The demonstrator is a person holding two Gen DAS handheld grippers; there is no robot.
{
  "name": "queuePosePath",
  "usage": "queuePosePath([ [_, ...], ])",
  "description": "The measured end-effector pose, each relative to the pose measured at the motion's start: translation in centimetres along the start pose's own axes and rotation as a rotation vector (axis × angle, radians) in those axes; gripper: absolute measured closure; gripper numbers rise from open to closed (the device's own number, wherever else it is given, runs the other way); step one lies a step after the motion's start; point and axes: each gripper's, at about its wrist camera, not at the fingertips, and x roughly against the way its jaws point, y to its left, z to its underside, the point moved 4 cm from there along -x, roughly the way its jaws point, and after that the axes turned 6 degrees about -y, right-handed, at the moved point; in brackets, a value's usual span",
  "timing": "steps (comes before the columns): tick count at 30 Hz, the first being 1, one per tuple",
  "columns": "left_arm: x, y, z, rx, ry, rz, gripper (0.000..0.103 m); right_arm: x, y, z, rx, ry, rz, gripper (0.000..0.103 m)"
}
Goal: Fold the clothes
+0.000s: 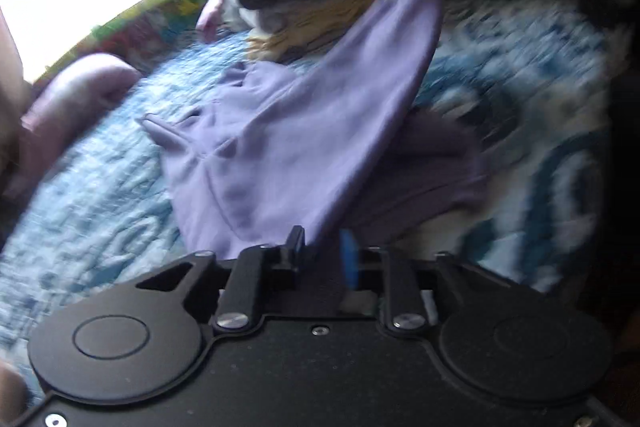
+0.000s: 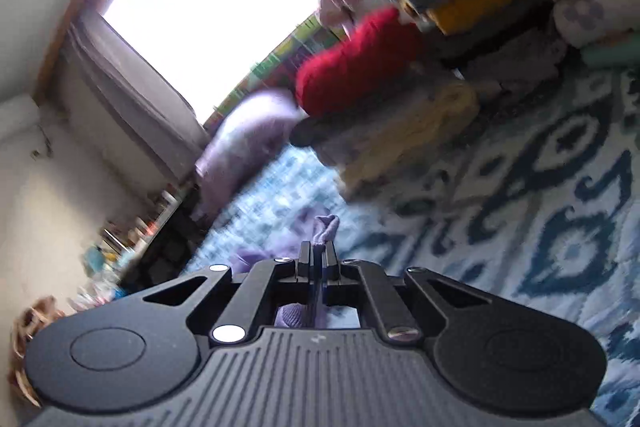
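We are mid-fold on the lilac garment [image 1: 288, 131], lying on the bed's blue quilt [image 1: 92, 195]; right hand-held gripper [image 2: 319, 259] pinches its corner; left hand-held gripper [image 1: 322, 251] stands slightly spread around the hem at six o'clock, apparently not gripping; next, probably carry the corner across.

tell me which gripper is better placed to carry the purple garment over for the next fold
Right. The right gripper is shut on a bunch of the purple garment, lifting one edge off the blue patterned bedspread. The left gripper has a gap between its fingers, with cloth just ahead but not visibly pinched.
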Motion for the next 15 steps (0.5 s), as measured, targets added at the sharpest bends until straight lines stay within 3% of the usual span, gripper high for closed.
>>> queuePosePath([
  [2,2.4,2.3,-0.6,0.069,-0.03,-0.025,0.078,-0.3,-0.5,0.2,-0.03,0.005,-0.007,0.097],
  [4,4.5,5.6,-0.7,0.147,-0.044,-0.094,0.079,-0.4,-0.4,0.1,-0.044,0.003,-0.024,0.097],
  [8,5.8,9.7,-0.2,0.178,-0.009,-0.224,0.082,-0.8,0.1,-0.1,-0.039,0.012,-0.035,0.097],
  [15,3.5,8.0,0.7,0.162,0.072,-0.186,0.088,-0.5,1.2,-0.7,-0.033,-0.002,-0.062,0.097],
])
